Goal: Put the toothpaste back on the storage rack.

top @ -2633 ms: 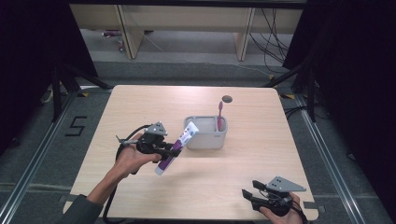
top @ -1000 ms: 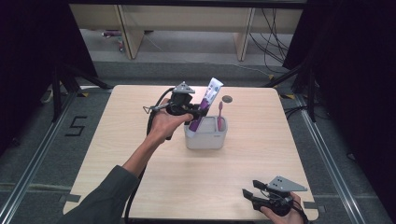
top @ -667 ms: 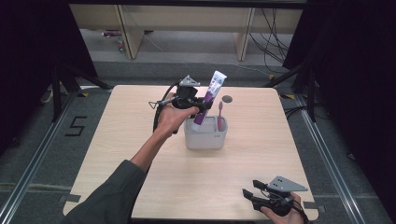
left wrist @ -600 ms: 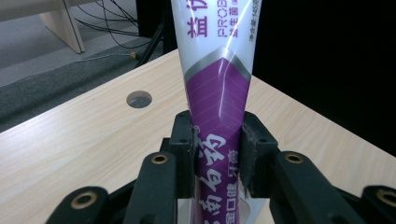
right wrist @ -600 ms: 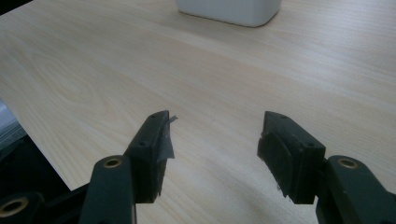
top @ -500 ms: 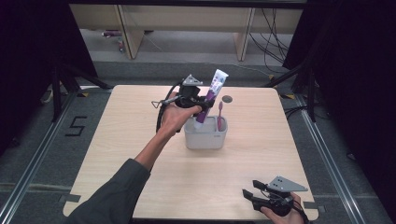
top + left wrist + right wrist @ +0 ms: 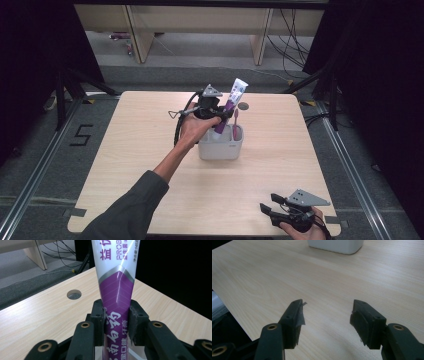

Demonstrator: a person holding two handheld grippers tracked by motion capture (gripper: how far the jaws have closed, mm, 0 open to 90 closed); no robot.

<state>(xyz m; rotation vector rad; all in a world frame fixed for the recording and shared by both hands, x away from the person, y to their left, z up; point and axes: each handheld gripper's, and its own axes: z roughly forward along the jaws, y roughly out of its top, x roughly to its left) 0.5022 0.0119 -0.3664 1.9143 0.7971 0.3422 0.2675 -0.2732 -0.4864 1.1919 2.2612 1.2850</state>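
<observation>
The left gripper [image 7: 216, 113] is clamped on a purple and white toothpaste tube [image 7: 231, 102], held nearly upright over the white holder [image 7: 220, 148] in the middle of the table [image 7: 130, 150]; a pink toothbrush [image 7: 236, 121] already stands in that holder. Risk, as judged: the soft tube could slip or fold between the pads, or its lower end could catch the holder's rim or knock the toothbrush if lowered off-centre, tipping the light holder. In the left gripper view the tube [image 7: 117, 302] sits squarely between the two jaws, pressed on both sides, its wide end rising above them and its lower part running down below. The right gripper [image 7: 280, 212] rests near the table's front edge, well apart from the holder, jaws spread wide and empty.
</observation>
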